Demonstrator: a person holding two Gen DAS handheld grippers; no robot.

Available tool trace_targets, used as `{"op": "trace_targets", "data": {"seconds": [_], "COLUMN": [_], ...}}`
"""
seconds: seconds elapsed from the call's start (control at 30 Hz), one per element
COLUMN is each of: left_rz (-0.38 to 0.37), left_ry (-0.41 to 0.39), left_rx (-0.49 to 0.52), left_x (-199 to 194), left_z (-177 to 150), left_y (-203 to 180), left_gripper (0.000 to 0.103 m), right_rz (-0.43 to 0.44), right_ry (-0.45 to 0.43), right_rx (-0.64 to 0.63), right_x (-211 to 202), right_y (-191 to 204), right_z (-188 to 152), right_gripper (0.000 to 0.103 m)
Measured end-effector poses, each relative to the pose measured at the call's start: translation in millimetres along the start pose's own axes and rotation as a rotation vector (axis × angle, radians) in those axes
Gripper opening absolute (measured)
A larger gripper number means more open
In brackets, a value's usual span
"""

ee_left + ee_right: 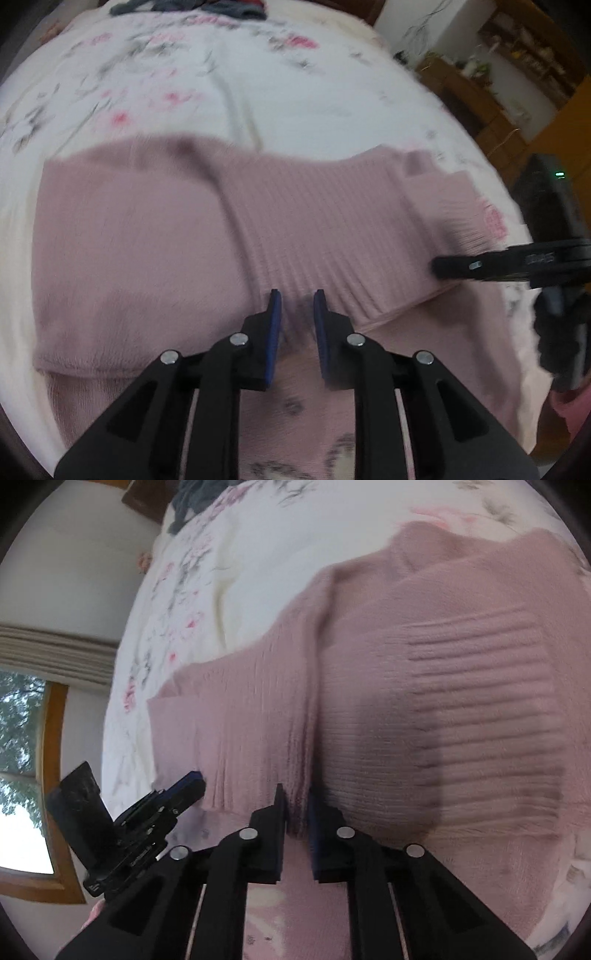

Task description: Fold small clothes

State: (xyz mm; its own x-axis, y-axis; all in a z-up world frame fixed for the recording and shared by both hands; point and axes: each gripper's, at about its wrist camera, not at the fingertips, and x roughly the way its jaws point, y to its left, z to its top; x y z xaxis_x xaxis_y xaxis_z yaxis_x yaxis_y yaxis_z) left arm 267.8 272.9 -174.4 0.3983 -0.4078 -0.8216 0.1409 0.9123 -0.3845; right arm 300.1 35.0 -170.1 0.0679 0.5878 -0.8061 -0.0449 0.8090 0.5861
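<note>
Floral bedspread (229, 92) covers the bed, white with pink and grey sprays; dark clothes (192, 7) heaped at the far edge, wooden shelving off to one side. Pink knit garment (147, 240) lies spread across the bed in front of both tools, ribbed hem band toward the right, smoother knit toward the left, one layer already lapped over another along a soft ridge. Left gripper (297, 306): jaws a little apart, poised over the near edge of the ribbing; whether cloth sits between them is hard to say, as the frame is blurred. Right gripper (297, 801): jaws nearly closed with a pleat of ribbed fabric bunched between them, seemingly grasping the hem. Judgement: a fold is under way, the near edge to be carried over. To do it well, both tools should pinch the same edge, well apart, lift level, keep the knit taut so the ribbing does not sag, and lay edge onto edge. Knit looks soft and stretchy, likely to drape and slip.
</note>
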Motion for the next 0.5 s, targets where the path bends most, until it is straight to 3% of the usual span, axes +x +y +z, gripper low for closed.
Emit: {"op": "trace_targets", "data": {"seconds": [0.13, 0.3, 0.37, 0.5], "left_rz": [-0.021, 0.051, 0.07, 0.044], "left_ry": [-0.001, -0.01, -0.017, -0.049], "left_rx": [-0.038, 0.004, -0.025, -0.107], "left_x": [4.0, -4.3, -23.1, -71.4], "left_z": [-3.1, -10.7, -22.3, -69.4], "left_y": [7.1, -4.9, -7.6, -8.8], "left_gripper": [0.019, 0.018, 0.027, 0.039], "right_rz": [-0.029, -0.095, -0.087, -0.064], "right_ry": [-0.006, -0.054, -0.087, -0.156], "right_rx": [0.003, -0.094, -0.079, -0.052], "right_x": [6.1, 4.2, -13.7, -54.0], "right_y": [-7.9, 6.8, 8.0, 7.9], "right_z": [-4.6, -14.7, -30.2, -91.0], "right_gripper": [0.009, 0.013, 0.019, 0.019]}}
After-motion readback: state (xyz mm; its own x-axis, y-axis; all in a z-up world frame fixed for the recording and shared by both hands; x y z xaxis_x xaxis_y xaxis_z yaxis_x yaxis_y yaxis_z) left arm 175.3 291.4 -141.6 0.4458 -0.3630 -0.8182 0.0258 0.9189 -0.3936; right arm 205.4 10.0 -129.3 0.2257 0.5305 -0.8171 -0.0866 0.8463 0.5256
